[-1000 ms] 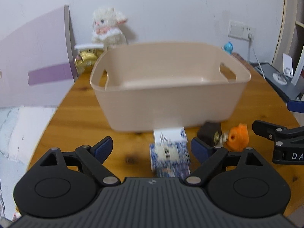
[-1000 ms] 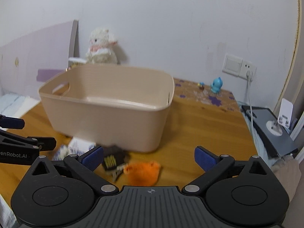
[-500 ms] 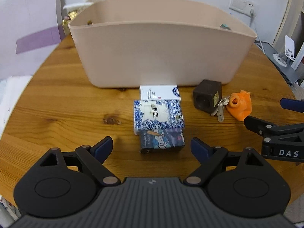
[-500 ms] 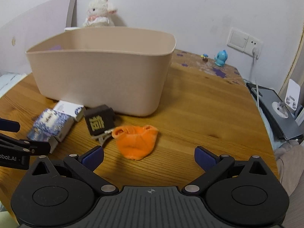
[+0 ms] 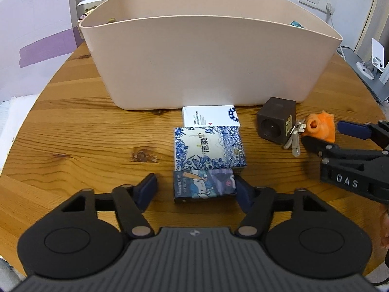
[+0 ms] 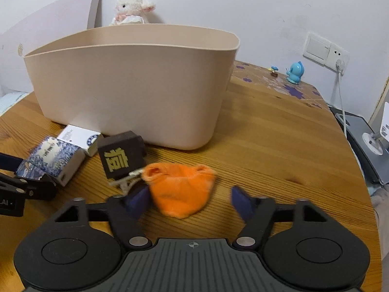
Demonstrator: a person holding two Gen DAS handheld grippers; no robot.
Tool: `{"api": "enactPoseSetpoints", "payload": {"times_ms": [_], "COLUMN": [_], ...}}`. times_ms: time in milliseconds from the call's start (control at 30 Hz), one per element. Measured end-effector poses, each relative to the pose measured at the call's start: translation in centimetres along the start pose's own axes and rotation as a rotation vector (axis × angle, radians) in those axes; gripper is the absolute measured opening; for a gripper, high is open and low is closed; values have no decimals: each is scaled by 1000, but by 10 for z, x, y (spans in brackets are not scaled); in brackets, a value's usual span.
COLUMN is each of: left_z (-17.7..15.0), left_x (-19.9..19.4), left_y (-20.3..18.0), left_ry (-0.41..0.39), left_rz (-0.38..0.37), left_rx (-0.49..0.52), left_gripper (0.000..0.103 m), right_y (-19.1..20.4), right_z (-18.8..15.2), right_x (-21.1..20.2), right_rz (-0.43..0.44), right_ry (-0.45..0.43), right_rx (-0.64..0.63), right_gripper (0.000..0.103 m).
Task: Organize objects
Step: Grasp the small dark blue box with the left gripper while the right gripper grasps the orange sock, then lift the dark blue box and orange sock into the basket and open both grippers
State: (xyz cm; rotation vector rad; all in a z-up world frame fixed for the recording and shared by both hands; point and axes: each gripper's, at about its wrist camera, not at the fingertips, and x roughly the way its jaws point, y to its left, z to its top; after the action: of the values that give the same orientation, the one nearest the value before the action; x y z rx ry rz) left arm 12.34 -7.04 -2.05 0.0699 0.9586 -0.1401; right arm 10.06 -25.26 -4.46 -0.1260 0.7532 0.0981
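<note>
A cartoon-printed pack lies on the wooden table, and my left gripper stands open astride it; the right finger is at the pack's end, the left finger stands apart. Behind it lie a blue floral box and a white box, in front of the beige bin. My right gripper is open around an orange pouch, its left finger touching the fabric. Keys and a dark brown cube sit just left of the pouch.
A plush sheep sits behind the bin. A blue figurine and a wall socket with a cable are at the back right. A grey device lies past the table's right edge. A lilac board leans at left.
Both grippers have dropped towards the table and moved in on their objects. Each pair of fingers has narrowed: the left around the cartoon pack, the right around the orange pouch.
</note>
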Motion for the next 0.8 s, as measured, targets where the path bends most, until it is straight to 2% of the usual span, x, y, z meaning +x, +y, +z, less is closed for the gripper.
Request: {"api": "enactPoseSetpoints", "payload": {"times_ms": [33, 67, 167, 400, 800], "left_z": [0, 0, -1, -8, -3], "left_x": [-1, -2, -4, -18, -64], "left_y": [1, 2, 4, 13, 28], "left_ry": [-2, -3, -8, -33, -176], "left_rz": [-1, -5, -13, -38, -13], "left_rx": [0, 0, -4, -17, -8], "left_gripper": [54, 54, 53, 53, 53], "right_y": [1, 3, 9, 10, 20], "right_z": [0, 0, -2, -8, -1], "right_x": [-1, -2, -5, -22, -88], "right_rz": [4, 6, 0, 3, 6], "right_ry": [-3, -4, -8, -15, -148], "right_rx": [-1, -4, -10, 16, 32], "right_gripper": [52, 35, 15, 12, 12]}}
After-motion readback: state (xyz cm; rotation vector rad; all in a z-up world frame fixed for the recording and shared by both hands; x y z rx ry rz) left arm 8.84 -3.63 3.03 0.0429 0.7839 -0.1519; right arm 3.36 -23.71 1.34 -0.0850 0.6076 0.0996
